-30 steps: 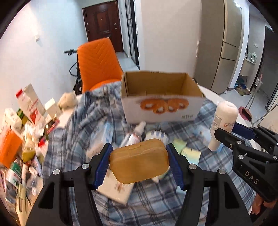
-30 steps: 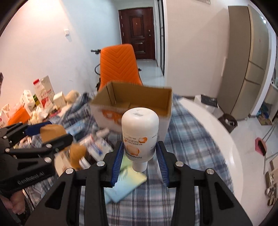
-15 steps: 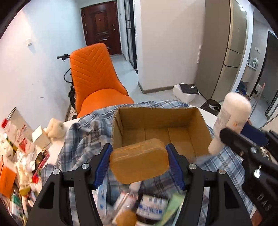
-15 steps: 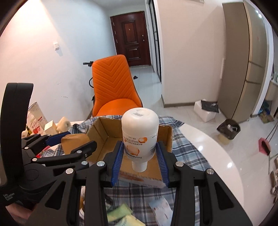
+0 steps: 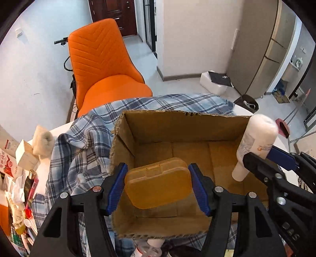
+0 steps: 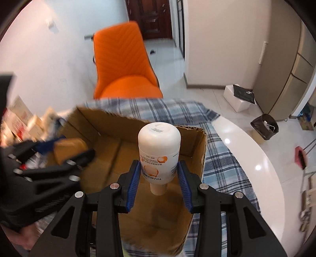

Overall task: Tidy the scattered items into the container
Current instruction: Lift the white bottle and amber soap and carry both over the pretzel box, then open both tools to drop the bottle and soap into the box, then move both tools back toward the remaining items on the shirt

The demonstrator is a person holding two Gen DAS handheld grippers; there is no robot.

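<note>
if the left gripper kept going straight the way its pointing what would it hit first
Most likely the bare floor of the cardboard box. The left gripper, shut on the tan case, points down into the open box; nothing else shows in that line, though depth is unclear.

Place: a home, probably a living or dining room
Seating: orange chair (image 5: 106,65) past the table's far edge
Table: round white table (image 6: 243,150) under plaid cloth (image 5: 83,138)
Exit: dark wooden door (image 5: 114,15)
Floor: pale tiles, small bin (image 6: 265,126)

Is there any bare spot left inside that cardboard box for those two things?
Yes. The cardboard box floor shows bare between all four walls, under the tan case and the white bottle. It is crowded left of the box, where cartons and packets pile beside the plaid cloth.
</note>
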